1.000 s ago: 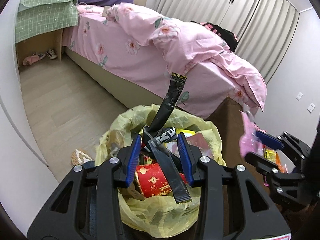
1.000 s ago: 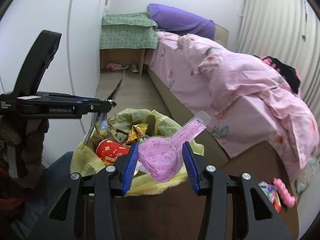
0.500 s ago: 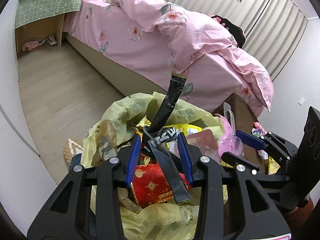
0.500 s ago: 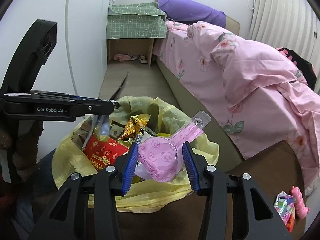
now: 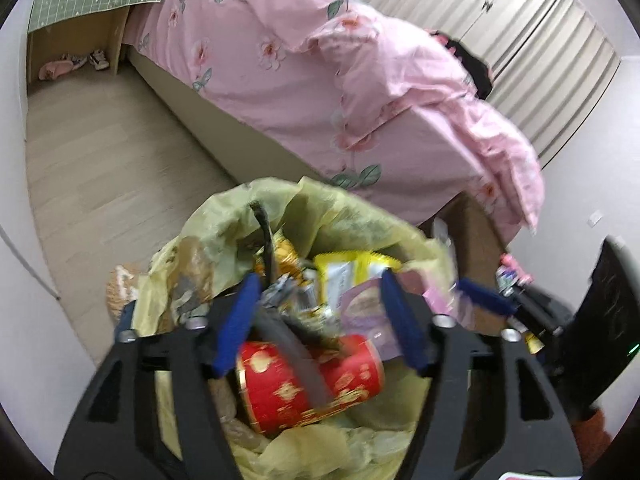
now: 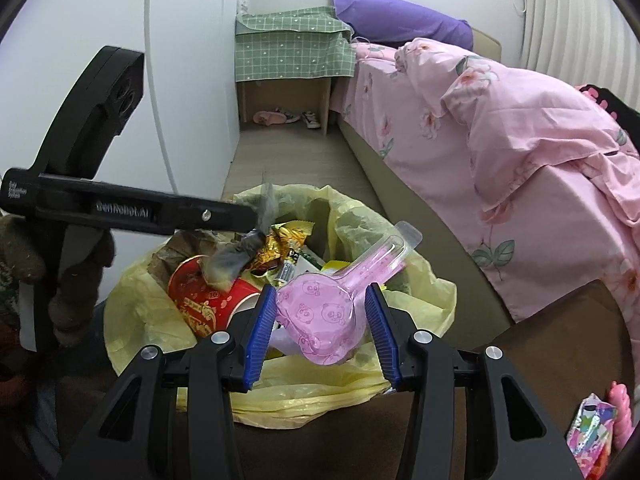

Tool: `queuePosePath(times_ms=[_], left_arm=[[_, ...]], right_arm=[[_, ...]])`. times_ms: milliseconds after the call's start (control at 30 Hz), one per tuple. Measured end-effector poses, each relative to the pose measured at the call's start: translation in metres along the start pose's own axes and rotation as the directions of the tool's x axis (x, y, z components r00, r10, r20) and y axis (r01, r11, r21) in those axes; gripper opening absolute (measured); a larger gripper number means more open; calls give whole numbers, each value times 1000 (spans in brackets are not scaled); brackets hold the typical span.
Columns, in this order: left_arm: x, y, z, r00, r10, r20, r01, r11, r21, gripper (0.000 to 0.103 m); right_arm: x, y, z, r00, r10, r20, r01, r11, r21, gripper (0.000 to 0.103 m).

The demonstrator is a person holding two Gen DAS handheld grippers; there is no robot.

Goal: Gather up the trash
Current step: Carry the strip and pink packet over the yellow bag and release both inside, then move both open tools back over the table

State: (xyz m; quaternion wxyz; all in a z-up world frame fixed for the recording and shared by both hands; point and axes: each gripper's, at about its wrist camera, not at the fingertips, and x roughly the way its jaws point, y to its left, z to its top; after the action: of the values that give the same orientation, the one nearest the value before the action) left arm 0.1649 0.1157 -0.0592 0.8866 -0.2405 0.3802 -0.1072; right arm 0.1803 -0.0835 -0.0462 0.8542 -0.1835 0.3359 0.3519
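A yellow trash bag [image 5: 352,208] [image 6: 420,292] full of wrappers and a red cup [image 5: 308,380] [image 6: 204,296] sits below both grippers. My left gripper [image 5: 320,320] is open above the bag; the black wrapper [image 5: 268,248] [image 6: 240,252] is loose between its spread fingers, dropping into the bag. My right gripper [image 6: 320,320] is shut on a pink plastic package [image 6: 324,312] with panda prints, held over the bag's near rim. It shows blurred at the right of the left wrist view [image 5: 440,292].
A bed with a pink floral cover [image 6: 500,128] runs along the right. A brown table [image 6: 560,344] beside the bag holds a colourful wrapper [image 6: 592,436] and a pink toy [image 6: 622,412]. A green-covered nightstand [image 6: 288,56] stands at the far wall. Wooden floor [image 5: 100,152] lies left.
My left gripper has opened and let go of the black wrapper, which sinks into the bag. Both grippers have moved closer over the bag; the right still holds the pink package.
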Motion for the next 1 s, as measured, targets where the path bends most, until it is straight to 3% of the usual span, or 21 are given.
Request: queuePosePath(times_ms=[33, 67, 233, 500, 633, 800, 1000], left_arm=[[-4, -1, 3, 1000, -10, 19, 10, 1000, -5, 71], [-8, -3, 6, 999, 0, 35, 0, 1000, -3, 74], [-28, -13, 16, 991, 86, 106, -88, 996, 19, 75], [-53, -42, 15, 985, 87, 149, -96, 994, 58, 75], [-48, -76, 1, 991, 47, 123, -62, 990, 124, 75], [-30, -124, -21, 997, -4, 72, -11, 977, 213, 75], [5, -191, -56, 994, -102, -45, 112, 931, 349, 75]], right_arm=[[0, 1, -1, 1000, 1, 1, -1, 1000, -3, 58], [-3, 3, -3, 1000, 6, 12, -5, 1000, -6, 62], [-21, 5, -11, 999, -10, 48, 10, 1000, 0, 67], [-86, -9, -40, 990, -123, 72, 112, 983, 147, 67], [-122, -19, -66, 979, -198, 39, 186, 959, 212, 67], [-181, -40, -117, 937, -349, 17, 325, 889, 322, 67], [-233, -67, -182, 915, -403, 5, 356, 814, 459, 72]])
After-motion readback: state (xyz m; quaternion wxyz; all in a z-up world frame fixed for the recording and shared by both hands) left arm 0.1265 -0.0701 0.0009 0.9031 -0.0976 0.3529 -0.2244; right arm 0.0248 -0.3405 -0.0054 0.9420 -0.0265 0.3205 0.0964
